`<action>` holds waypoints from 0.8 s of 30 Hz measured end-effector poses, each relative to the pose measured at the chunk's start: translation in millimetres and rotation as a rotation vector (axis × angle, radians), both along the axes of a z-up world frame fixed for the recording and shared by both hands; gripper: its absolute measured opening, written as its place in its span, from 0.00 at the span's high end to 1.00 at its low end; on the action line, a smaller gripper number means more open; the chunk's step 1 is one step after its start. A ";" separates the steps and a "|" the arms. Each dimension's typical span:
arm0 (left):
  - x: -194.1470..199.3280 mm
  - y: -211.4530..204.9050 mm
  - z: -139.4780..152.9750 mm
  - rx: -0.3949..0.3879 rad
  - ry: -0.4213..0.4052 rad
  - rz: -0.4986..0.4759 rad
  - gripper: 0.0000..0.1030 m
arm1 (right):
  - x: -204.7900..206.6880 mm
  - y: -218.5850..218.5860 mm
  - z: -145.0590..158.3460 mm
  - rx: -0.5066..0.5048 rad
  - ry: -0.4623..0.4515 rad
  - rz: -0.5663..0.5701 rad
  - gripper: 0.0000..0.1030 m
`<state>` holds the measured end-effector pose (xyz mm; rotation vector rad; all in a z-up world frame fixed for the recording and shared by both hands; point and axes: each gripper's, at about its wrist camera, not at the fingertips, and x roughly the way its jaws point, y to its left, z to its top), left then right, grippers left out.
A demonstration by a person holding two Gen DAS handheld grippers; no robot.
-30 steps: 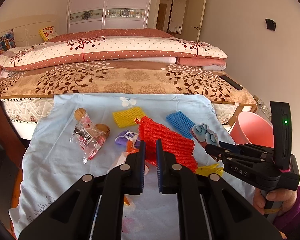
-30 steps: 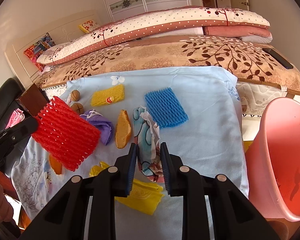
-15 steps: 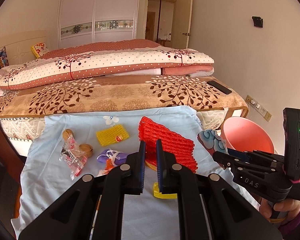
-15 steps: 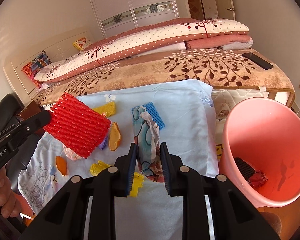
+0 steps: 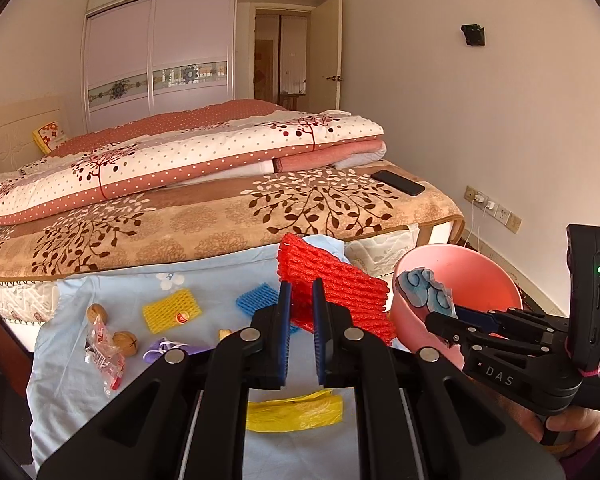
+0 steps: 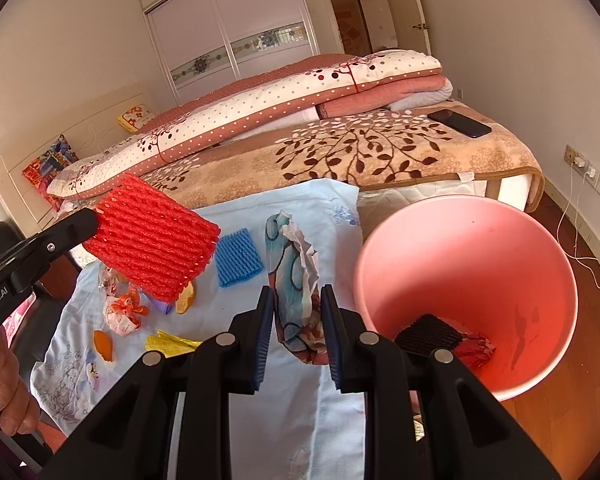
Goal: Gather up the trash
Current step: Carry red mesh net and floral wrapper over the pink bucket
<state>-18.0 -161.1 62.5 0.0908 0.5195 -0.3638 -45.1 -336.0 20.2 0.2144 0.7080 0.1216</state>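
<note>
Blue cloth [image 6: 332, 216] covers the worktop by the bed [image 5: 220, 216], under white walls and a big wardrobe [image 5: 156, 64]. Left hand-held gripper [image 5: 300, 312] pinches a red foam net [image 5: 340, 292], lifted over the cloth. Right hand-held gripper [image 6: 296, 320] clamps a crumpled wrapper [image 6: 296, 280], just beside the pink bin [image 6: 480, 248]. Yellow net [image 5: 172, 310], blue net [image 6: 236, 258], walnuts [image 5: 125, 343] and a yellow bag [image 5: 296, 410] lie on the cloth.

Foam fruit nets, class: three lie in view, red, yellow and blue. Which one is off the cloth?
The red foam net: the left tongs hold it up, while the yellow net and blue net lie flat on the cloth.
</note>
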 end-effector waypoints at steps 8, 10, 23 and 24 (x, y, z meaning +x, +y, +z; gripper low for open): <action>4.7 -39.2 -0.8 0.009 -0.007 -0.073 0.91 | -8.1 -42.2 -2.5 0.013 0.002 -0.095 0.77; 6.5 -49.6 -1.6 0.013 -0.010 -0.092 0.91 | -8.9 -51.6 -4.1 0.018 0.005 -0.117 0.77; 26.8 -109.4 -10.9 0.007 0.003 -0.188 0.91 | -8.4 -100.5 -22.2 0.023 0.048 -0.228 0.77; 28.2 -113.4 -12.4 0.008 0.007 -0.193 0.91 | -8.0 -103.1 -23.8 0.022 0.052 -0.234 0.77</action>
